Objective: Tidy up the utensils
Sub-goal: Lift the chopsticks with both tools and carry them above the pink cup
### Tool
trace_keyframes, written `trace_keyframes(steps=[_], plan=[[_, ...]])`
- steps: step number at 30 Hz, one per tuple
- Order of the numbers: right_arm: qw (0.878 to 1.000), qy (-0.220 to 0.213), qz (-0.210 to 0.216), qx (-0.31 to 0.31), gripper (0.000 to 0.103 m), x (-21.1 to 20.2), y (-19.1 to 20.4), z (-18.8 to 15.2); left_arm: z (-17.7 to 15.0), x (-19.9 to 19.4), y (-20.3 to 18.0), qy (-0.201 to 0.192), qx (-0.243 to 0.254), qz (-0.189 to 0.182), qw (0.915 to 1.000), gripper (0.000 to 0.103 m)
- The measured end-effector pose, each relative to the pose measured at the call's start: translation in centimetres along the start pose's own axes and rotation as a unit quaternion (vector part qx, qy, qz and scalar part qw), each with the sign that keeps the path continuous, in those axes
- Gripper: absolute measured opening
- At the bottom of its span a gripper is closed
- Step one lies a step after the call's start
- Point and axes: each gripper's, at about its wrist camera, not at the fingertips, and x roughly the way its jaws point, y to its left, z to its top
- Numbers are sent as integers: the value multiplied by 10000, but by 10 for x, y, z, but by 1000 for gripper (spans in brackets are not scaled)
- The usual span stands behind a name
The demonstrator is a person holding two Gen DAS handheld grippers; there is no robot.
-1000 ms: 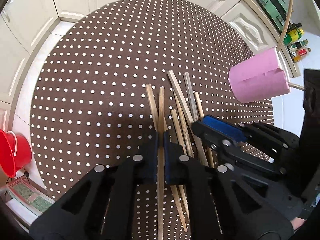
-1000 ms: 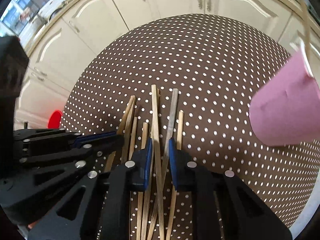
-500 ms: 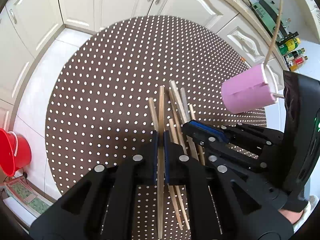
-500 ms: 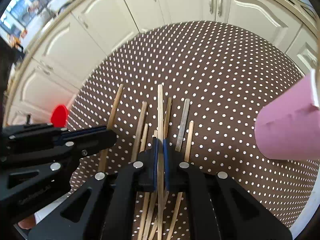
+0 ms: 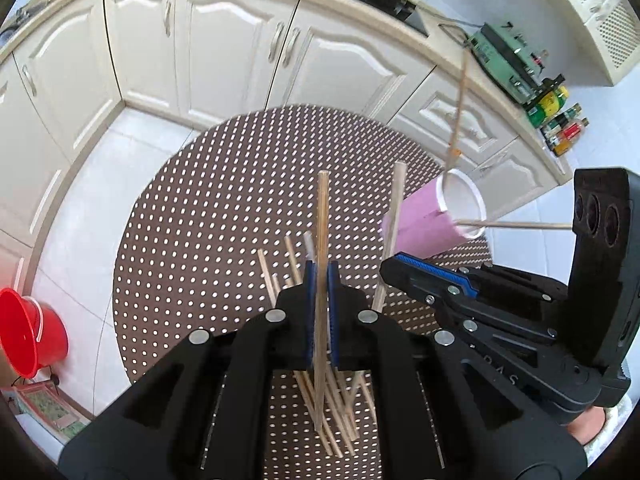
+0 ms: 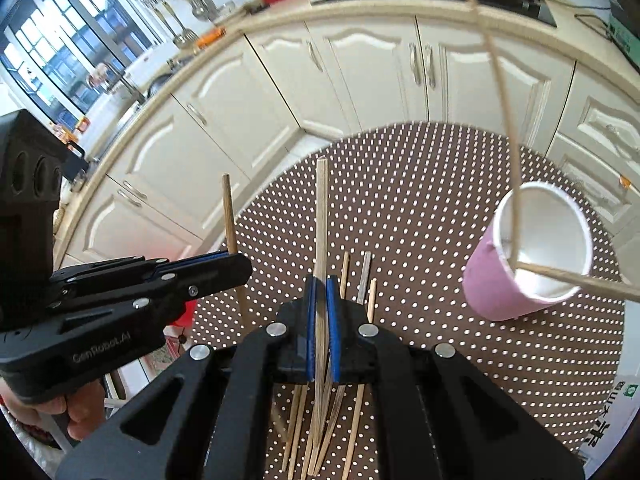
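Several wooden chopsticks (image 5: 292, 264) lie in a loose pile on the round brown polka-dot table (image 5: 208, 208). My left gripper (image 5: 319, 276) is shut on one chopstick (image 5: 321, 220), lifted above the pile and tilted up. My right gripper (image 6: 322, 288) is shut on another chopstick (image 6: 321, 216), also lifted. The right gripper shows in the left wrist view (image 5: 390, 270) with its chopstick (image 5: 394, 208). The left gripper shows in the right wrist view (image 6: 240, 268) with its chopstick (image 6: 229, 216). A pink cup (image 6: 532, 256) to the right holds two chopsticks (image 6: 580, 278); it also shows in the left wrist view (image 5: 432, 220).
White kitchen cabinets (image 5: 224, 52) curve around behind the table. A red bucket (image 5: 28, 332) stands on the floor at the left. Bottles (image 5: 560, 128) and a green appliance (image 5: 508, 60) sit on the counter at the right. More chopsticks (image 6: 364, 276) lie under my right gripper.
Both grippers have risen from the table, each carrying one chopstick up off the pile. The views now tilt up toward the cabinets, and the cup's opening has come into sight.
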Motion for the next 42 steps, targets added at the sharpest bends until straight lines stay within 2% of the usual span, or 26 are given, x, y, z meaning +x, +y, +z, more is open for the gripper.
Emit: trace_keyframes(steps=[11, 23, 31, 42], plan=[[9976, -658, -42, -230, 4, -58, -1, 1, 17, -42, -49, -540, 313, -26, 9980, 6], [9877, -1485, -344, -345, 4, -128, -18, 27, 58, -74, -102, -1118, 664, -193, 9913, 6], [9830, -1729, -551, -263, 4, -156, -37, 35, 82, -86, -125, -1355, 825, -325, 9868, 6], [9776, -1885, -919, -167, 4, -171, -54, 40, 98, -77, -145, -1426, 927, -412, 9846, 6]])
